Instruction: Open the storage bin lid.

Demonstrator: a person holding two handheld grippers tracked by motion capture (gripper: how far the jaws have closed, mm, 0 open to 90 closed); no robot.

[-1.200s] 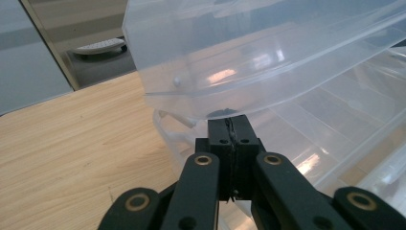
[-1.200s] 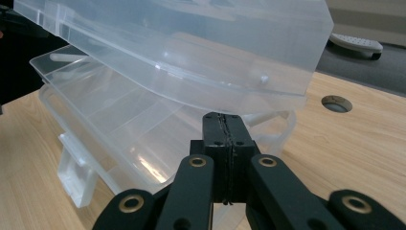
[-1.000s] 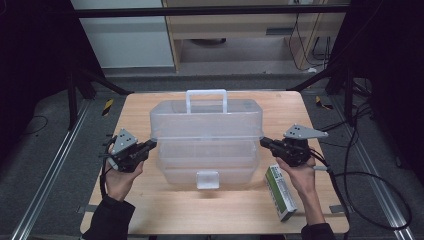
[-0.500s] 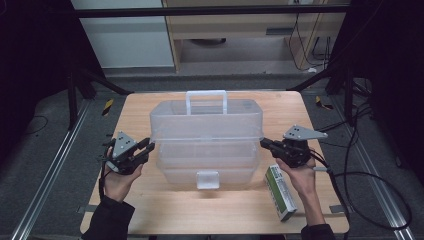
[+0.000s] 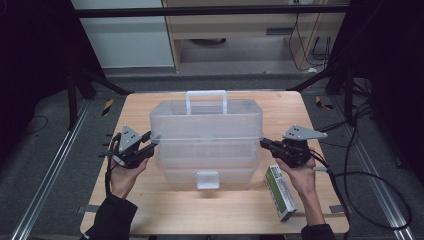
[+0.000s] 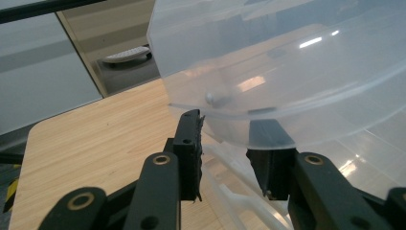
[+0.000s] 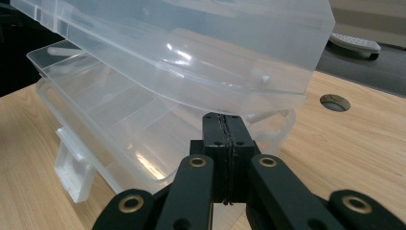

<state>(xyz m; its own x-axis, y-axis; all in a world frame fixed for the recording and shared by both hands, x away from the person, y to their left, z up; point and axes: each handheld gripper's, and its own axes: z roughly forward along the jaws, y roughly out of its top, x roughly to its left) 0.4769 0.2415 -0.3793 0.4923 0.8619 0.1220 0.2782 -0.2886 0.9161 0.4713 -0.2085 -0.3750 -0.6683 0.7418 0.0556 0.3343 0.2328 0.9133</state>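
Note:
A clear plastic toolbox (image 5: 207,165) with a white handle (image 5: 206,95) stands mid-table, its lid (image 5: 206,120) raised off the base. My left gripper (image 5: 149,142) is at the lid's left end. Its jaws have just been opening, and in the left gripper view the lid's rim (image 6: 287,62) sits between the parted fingers (image 6: 189,143) of the gripper (image 6: 230,143) without being pressed. My right gripper (image 5: 264,143) is at the lid's right end. In the right gripper view its jaws (image 7: 225,120) are shut together just under the lid's edge (image 7: 191,43), above the open base (image 7: 119,124).
A green and white carton (image 5: 280,192) lies on the wooden table (image 5: 165,210) near my right hand. The box's front latch (image 5: 207,179) hangs toward me. A round cable hole (image 7: 334,102) is in the tabletop beyond the box. Cables trail off the right edge.
The left gripper's jaws have parted around the lid's rim. Both hands and the box stay where they were.

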